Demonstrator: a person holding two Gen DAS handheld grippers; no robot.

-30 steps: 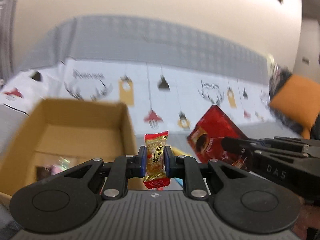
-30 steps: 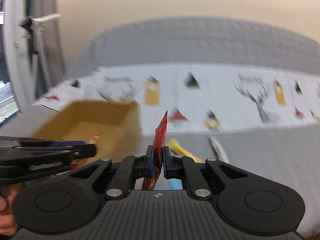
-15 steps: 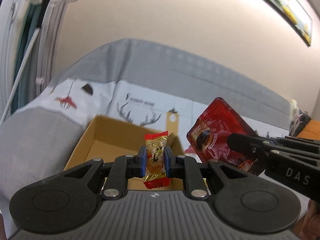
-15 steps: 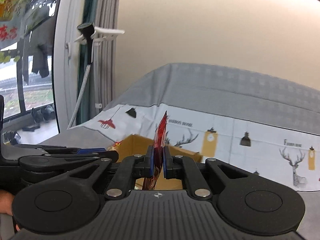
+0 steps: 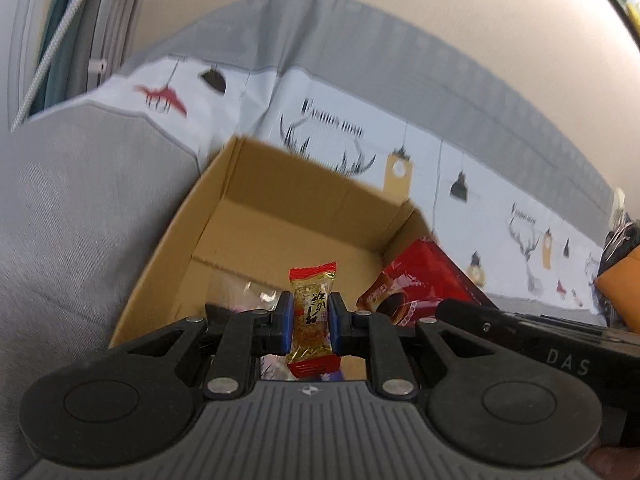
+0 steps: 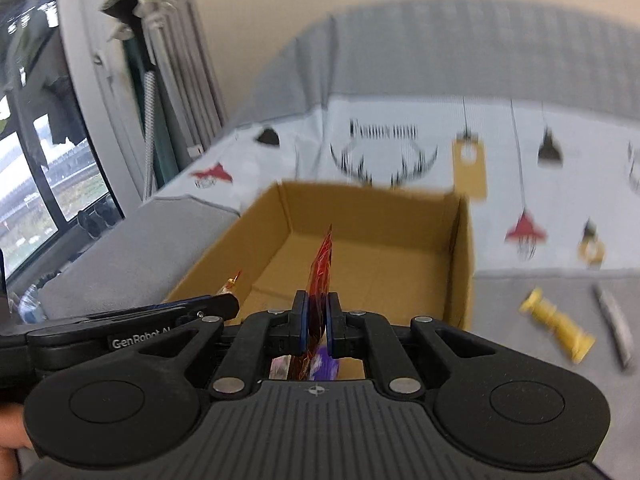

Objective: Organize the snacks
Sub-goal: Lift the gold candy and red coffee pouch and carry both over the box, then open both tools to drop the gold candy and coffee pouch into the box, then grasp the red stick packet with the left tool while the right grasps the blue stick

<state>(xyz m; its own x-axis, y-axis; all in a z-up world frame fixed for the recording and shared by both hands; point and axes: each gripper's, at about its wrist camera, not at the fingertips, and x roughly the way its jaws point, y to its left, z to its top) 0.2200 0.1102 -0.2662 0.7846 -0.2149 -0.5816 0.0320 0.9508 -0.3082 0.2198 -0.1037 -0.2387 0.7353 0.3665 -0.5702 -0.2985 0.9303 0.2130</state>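
My left gripper [image 5: 309, 322] is shut on a small gold and red candy [image 5: 311, 316], held upright over the near end of an open cardboard box [image 5: 256, 208]. My right gripper [image 6: 316, 322] is shut on a flat red snack packet [image 6: 322, 276], seen edge-on, also over the box [image 6: 380, 240]. The red packet [image 5: 416, 280] shows in the left wrist view at the box's right side, held by the right gripper [image 5: 520, 336]. The left gripper [image 6: 152, 316] shows at the left in the right wrist view. A few wrapped snacks lie in the box's near end.
The box sits on a grey sofa with a white printed cover [image 6: 400, 140]. A yellow wrapped snack [image 6: 556, 322] and a grey stick-shaped packet [image 6: 614, 328] lie on the seat right of the box. An orange cushion [image 5: 624, 280] is at the far right. A window is at the left.
Both grippers have tilted down and moved closer over the box, which now fills more of both views. Each still holds its snack.
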